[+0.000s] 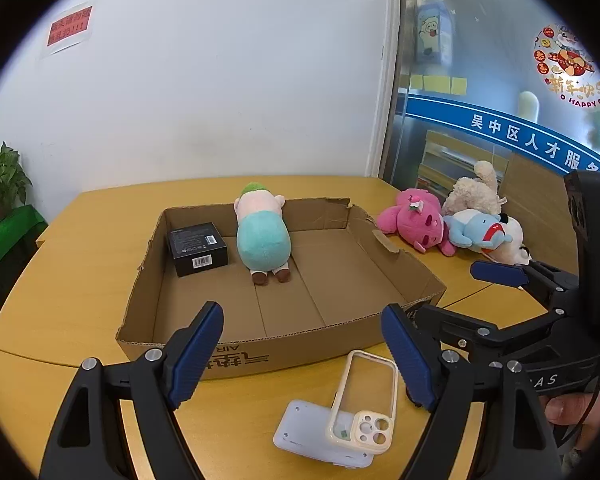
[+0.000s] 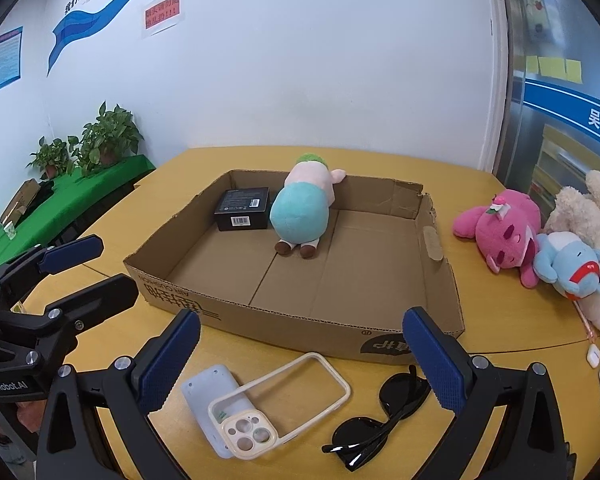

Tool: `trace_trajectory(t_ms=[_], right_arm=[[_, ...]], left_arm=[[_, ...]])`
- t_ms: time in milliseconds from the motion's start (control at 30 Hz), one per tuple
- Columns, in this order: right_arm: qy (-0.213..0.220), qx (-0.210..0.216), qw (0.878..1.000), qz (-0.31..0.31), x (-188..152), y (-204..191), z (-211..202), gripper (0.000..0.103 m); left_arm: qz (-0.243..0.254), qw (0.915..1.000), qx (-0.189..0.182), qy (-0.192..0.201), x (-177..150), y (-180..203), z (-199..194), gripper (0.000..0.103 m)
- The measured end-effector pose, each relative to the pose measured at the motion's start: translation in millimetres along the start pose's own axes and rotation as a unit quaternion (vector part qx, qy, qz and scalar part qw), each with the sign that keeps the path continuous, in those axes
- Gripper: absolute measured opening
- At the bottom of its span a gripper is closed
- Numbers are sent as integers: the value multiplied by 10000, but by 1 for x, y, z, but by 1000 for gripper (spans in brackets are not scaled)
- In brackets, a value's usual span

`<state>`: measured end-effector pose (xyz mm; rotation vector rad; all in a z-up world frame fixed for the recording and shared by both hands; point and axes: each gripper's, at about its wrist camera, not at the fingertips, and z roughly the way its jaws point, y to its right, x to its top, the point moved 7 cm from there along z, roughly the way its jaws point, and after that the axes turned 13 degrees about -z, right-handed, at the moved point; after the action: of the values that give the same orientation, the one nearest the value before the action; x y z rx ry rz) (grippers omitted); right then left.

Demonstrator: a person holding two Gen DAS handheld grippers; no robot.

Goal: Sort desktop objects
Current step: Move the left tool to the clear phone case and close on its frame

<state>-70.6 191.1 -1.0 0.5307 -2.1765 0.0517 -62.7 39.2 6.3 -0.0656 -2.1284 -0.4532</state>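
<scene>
Left wrist view shows our left gripper (image 1: 302, 350) with jaws spread and nothing between them, above one cream phone case (image 1: 364, 400) lying on one white flat device (image 1: 308, 432) on the yellow table (image 1: 80, 280). We count one cardboard tray (image 2: 440, 280) holding two things, one black box (image 2: 242, 214) and one plush doll (image 2: 304, 208), while three more plush toys (image 2: 540, 240) lie in a pile to its right. Our right gripper (image 2: 312, 360) is also released and empty, near one pair of black sunglasses (image 2: 384, 420).
</scene>
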Motion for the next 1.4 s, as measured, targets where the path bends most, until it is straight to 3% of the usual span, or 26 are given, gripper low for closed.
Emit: trace_trajectory(t_ms=[233,333,467,633,767,933,1000,1033,1100,1200,1333,1400], right_arm=[[-44,299,9994,167,-18,0,0,103],[-339,573,9965,514,-56,4,10,103],[-721,1143,9828,1261,-104,5,26,103],[-885,1996,9533,2087,-136,-9,44,102],[-865,2271,9445,2210,-137,-20,53,101],[-988,2447,9361,2324,-142,-33,71,97],[-1003,2452,9351,2354,-142,-33,76,95],[-1004,2459,9345,2371,-141,-32,78,93],[-974,2471,9337,2401,-140,-30,82,88],[-1009,2407,9379,2285,-140,-30,85,88],[-1132,2234,9448,2112,-144,-29,83,88],[-1135,2188,9475,2034,-148,-24,80,88]], left_arm=[[-99,9997,-107,-206,-15,-3,6,81],[-146,9976,-279,-614,-32,-7,18,81],[-191,9925,-457,-1118,-48,-7,41,81],[-62,9761,-1018,-1919,-68,9,88,81],[209,9592,-896,-2674,-91,21,126,80],[171,9447,-753,-3189,-117,26,147,79],[205,9366,-783,-3409,-129,31,152,71],[230,9333,-774,-3499,-133,32,153,62],[216,9268,-832,-3656,-141,34,154,57],[230,9277,-844,-3630,-145,38,148,56],[151,9247,-934,-3686,-146,40,139,40],[147,9217,-1062,-3728,-147,42,135,37]])
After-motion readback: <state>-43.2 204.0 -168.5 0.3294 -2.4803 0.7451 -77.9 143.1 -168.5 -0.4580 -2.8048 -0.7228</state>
